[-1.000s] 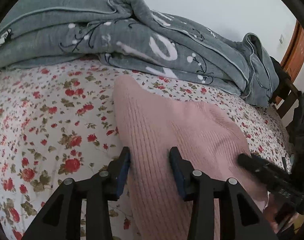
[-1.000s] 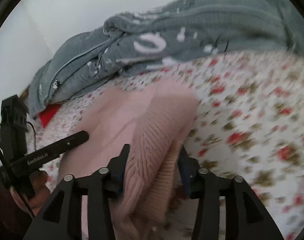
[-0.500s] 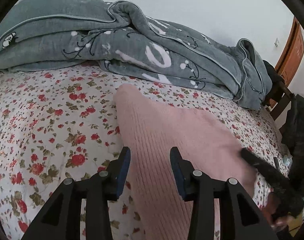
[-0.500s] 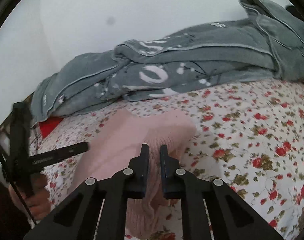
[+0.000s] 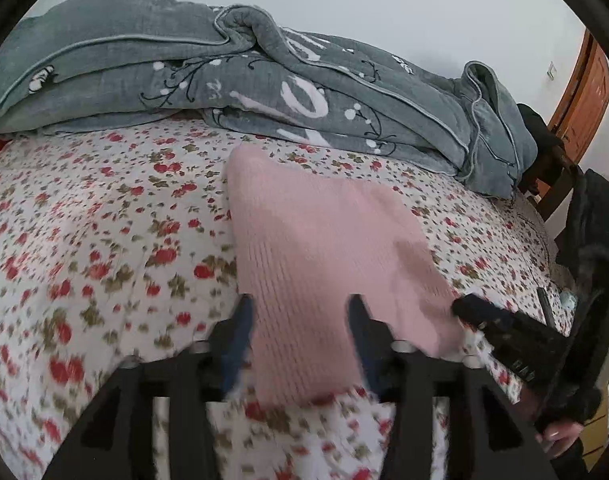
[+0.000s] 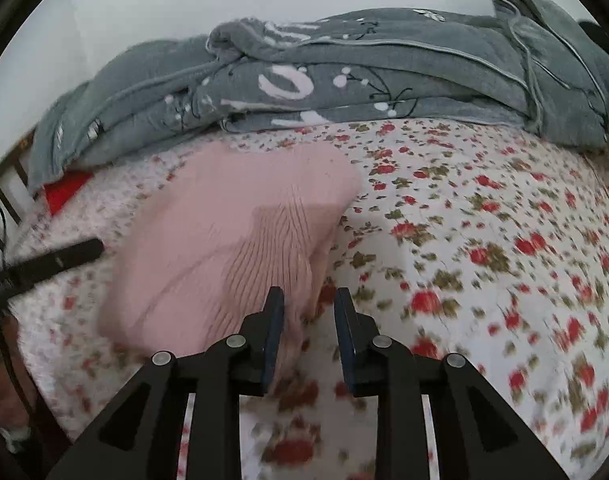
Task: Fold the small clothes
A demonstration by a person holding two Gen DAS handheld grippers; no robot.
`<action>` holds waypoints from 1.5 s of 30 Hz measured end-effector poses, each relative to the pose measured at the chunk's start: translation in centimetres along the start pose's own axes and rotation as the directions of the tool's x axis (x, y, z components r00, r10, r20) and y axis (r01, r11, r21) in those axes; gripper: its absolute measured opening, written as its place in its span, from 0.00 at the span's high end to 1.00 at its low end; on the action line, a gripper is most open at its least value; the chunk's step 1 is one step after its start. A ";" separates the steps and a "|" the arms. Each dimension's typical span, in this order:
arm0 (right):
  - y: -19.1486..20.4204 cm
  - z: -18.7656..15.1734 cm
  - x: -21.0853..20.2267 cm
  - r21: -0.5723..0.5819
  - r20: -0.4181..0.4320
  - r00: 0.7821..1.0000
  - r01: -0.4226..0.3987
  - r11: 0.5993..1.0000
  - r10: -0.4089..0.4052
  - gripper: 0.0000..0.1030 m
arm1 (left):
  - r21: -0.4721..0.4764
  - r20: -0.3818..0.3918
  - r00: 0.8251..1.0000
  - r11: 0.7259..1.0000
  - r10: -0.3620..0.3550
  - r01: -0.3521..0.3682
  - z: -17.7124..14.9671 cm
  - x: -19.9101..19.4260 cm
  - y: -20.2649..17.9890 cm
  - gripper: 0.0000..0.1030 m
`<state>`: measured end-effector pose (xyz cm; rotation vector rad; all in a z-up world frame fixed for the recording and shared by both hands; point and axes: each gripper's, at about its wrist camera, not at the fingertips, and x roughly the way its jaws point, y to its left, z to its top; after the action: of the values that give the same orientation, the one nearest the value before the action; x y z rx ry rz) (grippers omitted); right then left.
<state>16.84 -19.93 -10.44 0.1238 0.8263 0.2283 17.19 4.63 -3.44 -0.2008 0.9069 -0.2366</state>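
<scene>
A pink ribbed knit garment [image 5: 320, 248] lies folded on the floral bedsheet [image 5: 104, 240]; it also shows in the right wrist view [image 6: 240, 232]. My left gripper [image 5: 300, 312] is open, its fingers either side of the garment's near edge, which lies between them. My right gripper [image 6: 309, 304] is open at the garment's near right corner, with the fabric edge by its left finger. The right gripper also shows in the left wrist view [image 5: 500, 332], and the left gripper in the right wrist view [image 6: 60, 258].
A bunched grey quilt [image 5: 264, 80] with white print lies along the back of the bed against the wall. A wooden chair and dark clothing [image 5: 552, 168] stand at the right. A red item [image 6: 64, 192] pokes out under the quilt.
My right gripper shut on the garment's fold half a second ago and has now opened and let go. The left gripper pulled back toward the garment's near edge, staying open.
</scene>
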 end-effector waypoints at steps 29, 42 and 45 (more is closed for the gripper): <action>0.8 -5.2 -19.7 -0.024 0.131 0.970 0.208 0.978 -0.203 0.05 | 0.053 0.165 0.968 0.978 0.189 -0.200 -7.8 -15.4 -7.5 0.10; 1.3 -5.2 -21.6 -0.023 0.160 0.965 0.215 0.976 -0.209 0.05 | 0.052 0.174 0.966 0.978 0.190 -0.202 -7.9 -16.2 -8.1 0.10; 1.3 -5.2 -21.6 -0.024 0.162 0.965 0.214 0.977 -0.207 0.05 | 0.051 0.174 0.965 0.977 0.194 -0.205 -7.9 -16.2 -8.1 0.10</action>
<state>-1.35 -23.97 1.73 0.0143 0.6700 0.0338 0.31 0.96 6.18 -0.0631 0.7435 -0.0619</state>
